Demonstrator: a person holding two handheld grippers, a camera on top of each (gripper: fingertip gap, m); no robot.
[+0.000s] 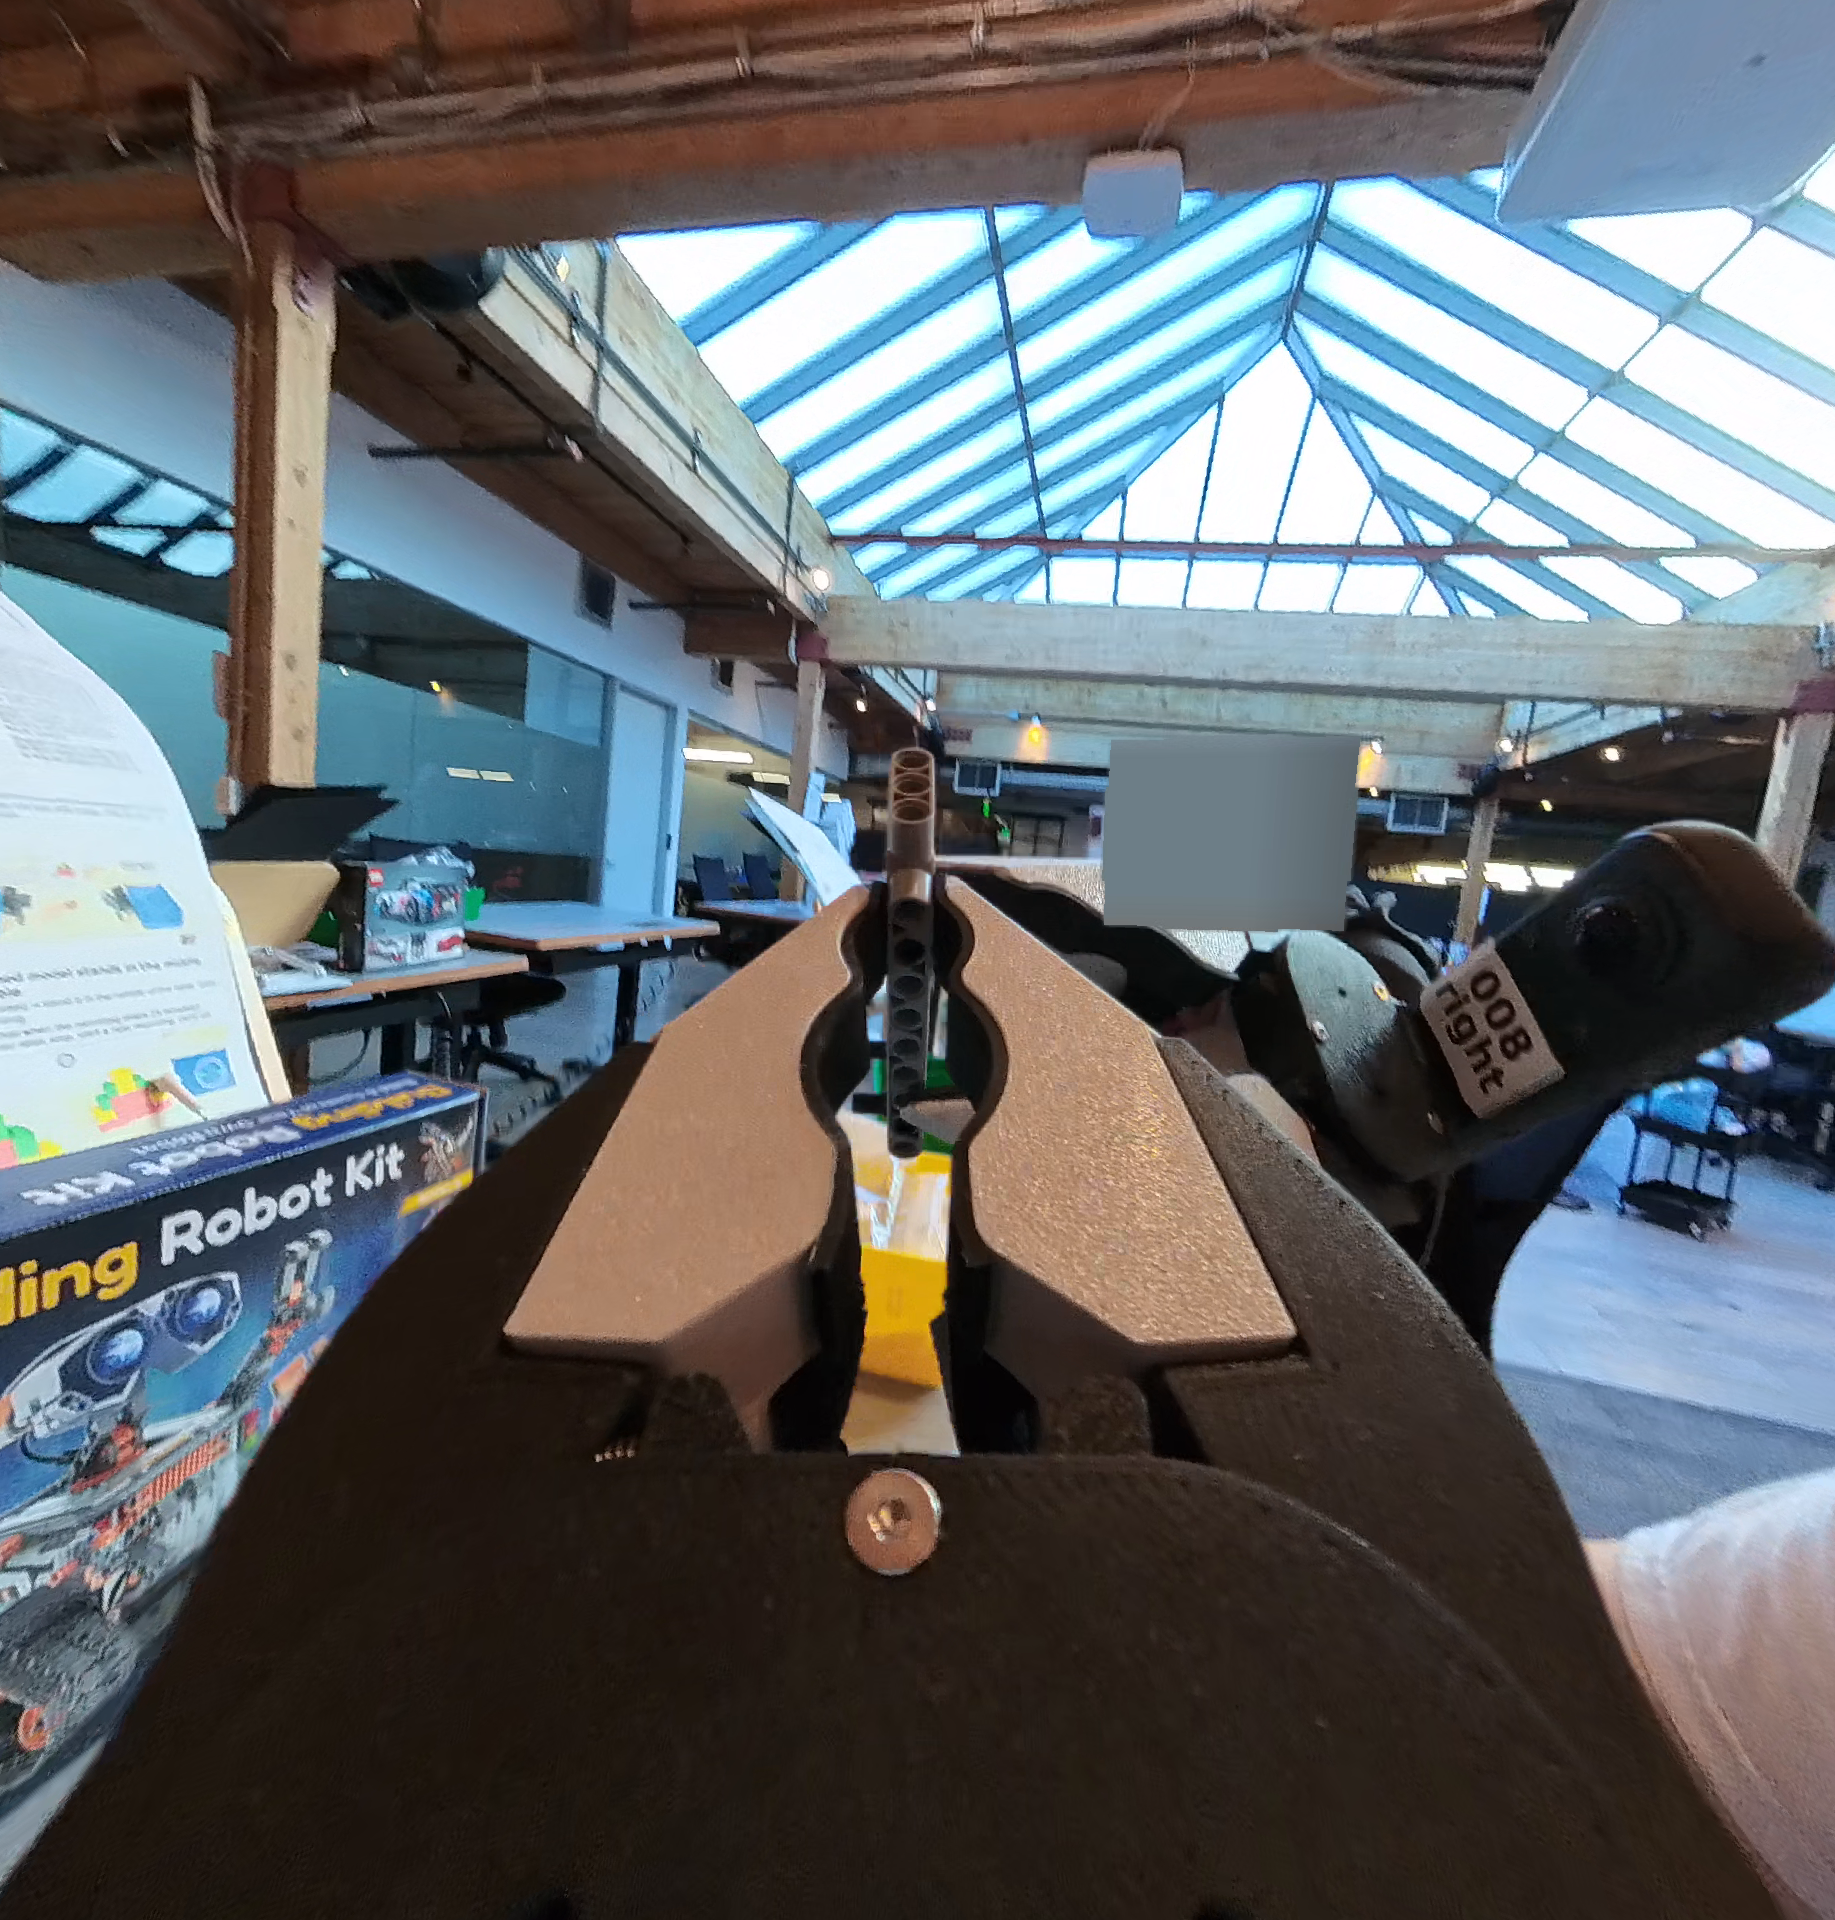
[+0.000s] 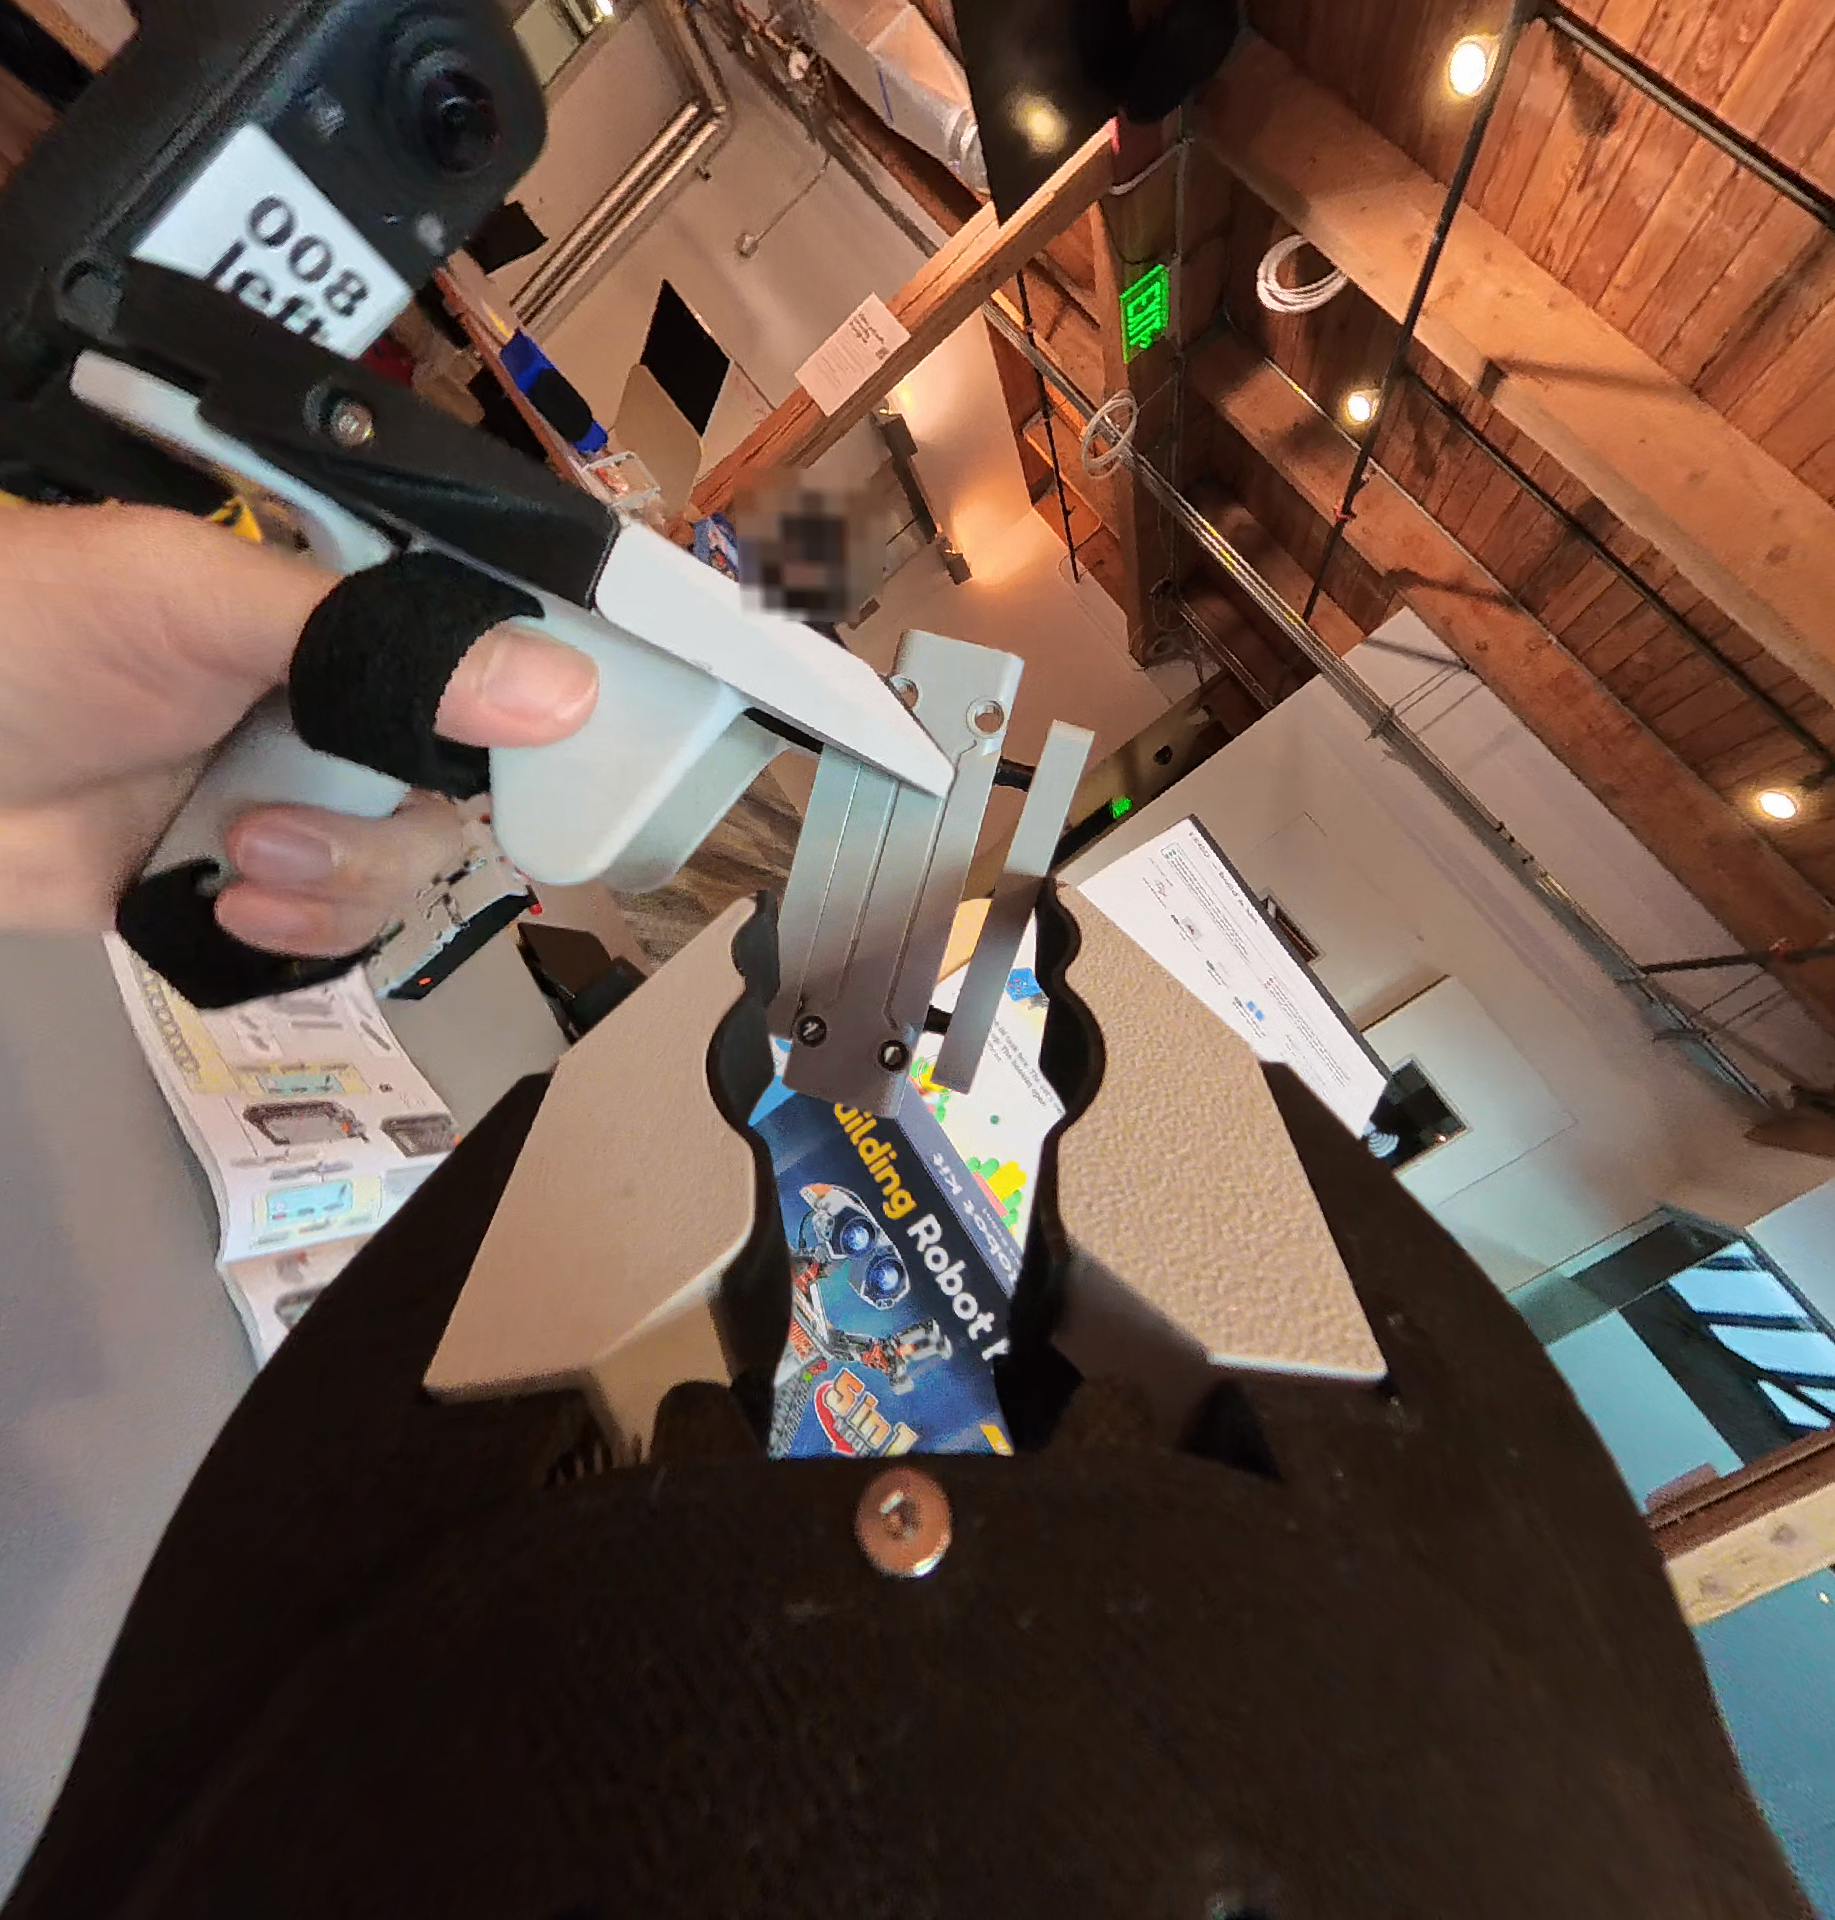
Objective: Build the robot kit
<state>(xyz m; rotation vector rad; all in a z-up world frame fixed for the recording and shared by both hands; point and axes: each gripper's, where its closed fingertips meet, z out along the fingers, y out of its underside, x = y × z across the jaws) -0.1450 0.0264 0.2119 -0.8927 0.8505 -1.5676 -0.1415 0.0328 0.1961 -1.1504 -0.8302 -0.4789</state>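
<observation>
1. My left tool [image 1: 911,894] grips a dark, hole-lined beam [image 1: 908,997] between its fingertips, jaws drawn narrow around it. The beam stands upright, and a grey piece with round holes sits at its top end, above the tips.
2. Through the gap lower between the same fingers I see a yellow block [image 1: 897,1320] lying below; what it rests on is hidden.
3. A blue kit box [image 1: 165,1351] stands just to the left of the left tool, with a printed instruction sheet [image 1: 71,831] curling up behind it.
4. My right tool [image 2: 902,935] points up towards the wooden ceiling, its jaws partly apart. A flat grey part with two screws [image 2: 861,935] and a thin grey strip [image 2: 996,966] beside it stand in the gap at the tips. I cannot tell whether the fingers press on them or only frame them.
5. In the right wrist view the left tool reaches in from the upper left, held by a hand [image 2: 165,707] with black bands on two fingers. Its front end meets the top of the grey part.
6. An open instruction booklet [image 2: 300,1091] lies on the surface below that hand.
7. In the left wrist view the right tool shows just behind and to the right of the held beam, under a glass skylight [image 1: 1256,416].
</observation>
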